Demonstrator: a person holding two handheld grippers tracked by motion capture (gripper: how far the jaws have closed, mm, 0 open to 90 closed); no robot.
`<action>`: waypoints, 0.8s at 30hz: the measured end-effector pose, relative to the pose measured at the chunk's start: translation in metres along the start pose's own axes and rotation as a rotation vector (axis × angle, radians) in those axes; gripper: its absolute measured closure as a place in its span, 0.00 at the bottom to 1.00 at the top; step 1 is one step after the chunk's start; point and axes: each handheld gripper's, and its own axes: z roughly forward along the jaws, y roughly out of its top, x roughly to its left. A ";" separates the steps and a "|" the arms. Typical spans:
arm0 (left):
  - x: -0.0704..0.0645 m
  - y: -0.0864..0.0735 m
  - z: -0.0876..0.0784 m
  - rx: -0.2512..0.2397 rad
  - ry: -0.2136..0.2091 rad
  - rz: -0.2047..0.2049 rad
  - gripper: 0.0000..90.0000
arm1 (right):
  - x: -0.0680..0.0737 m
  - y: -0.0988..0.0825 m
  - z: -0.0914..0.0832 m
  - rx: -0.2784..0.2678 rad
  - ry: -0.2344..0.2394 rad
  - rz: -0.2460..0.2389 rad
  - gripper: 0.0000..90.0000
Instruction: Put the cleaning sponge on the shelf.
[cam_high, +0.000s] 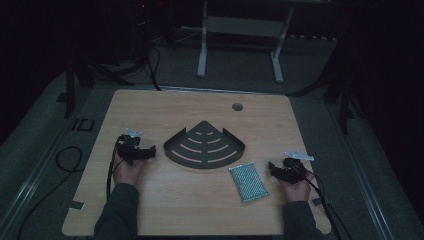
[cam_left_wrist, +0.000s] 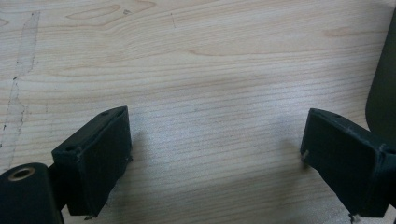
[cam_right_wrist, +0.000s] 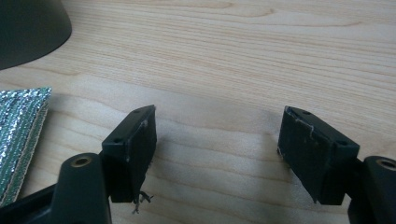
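On the table (cam_high: 150, 210) lay a dark quarter-round rack (cam_high: 204, 146) with curved slots, near the middle; just in front of it and to the right lay a sponge (cam_high: 248, 182) with a glittery green face, flat and apart from the rack; neither thing was held.

The left gripper (cam_high: 150, 151) rested low by the rack's left corner, jaws spread wide with bare wood between them; in the left gripper view the left gripper (cam_left_wrist: 215, 154) had nothing in it, and the rack's dark edge (cam_left_wrist: 383, 88) showed just beyond the right-hand jaw, not touching it. The right gripper (cam_high: 272, 167) sat to the right of the sponge, jaws likewise wide apart and empty; in the right gripper view the right gripper (cam_right_wrist: 217, 140) stood over bare wood, the sponge (cam_right_wrist: 21, 135) lying just outside the left-hand jaw and the rack (cam_right_wrist: 28, 28) farther off.

By my reading the work was at its start; nothing was gripped or lifted; the likely job, putting the sponge into the rack, was all left to do; the sponge had yet to be grasped.
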 end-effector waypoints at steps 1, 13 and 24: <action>0.000 0.000 0.000 0.001 0.001 -0.001 0.10 | 0.000 0.000 0.000 0.000 0.003 -0.004 0.30; -0.004 -0.003 -0.002 -0.004 0.015 -0.018 0.10 | 0.006 0.006 -0.021 -0.075 -0.050 -0.060 0.43; -0.004 -0.003 -0.002 -0.004 0.015 -0.018 0.10 | 0.029 0.017 -0.041 -0.109 -0.013 -0.170 0.72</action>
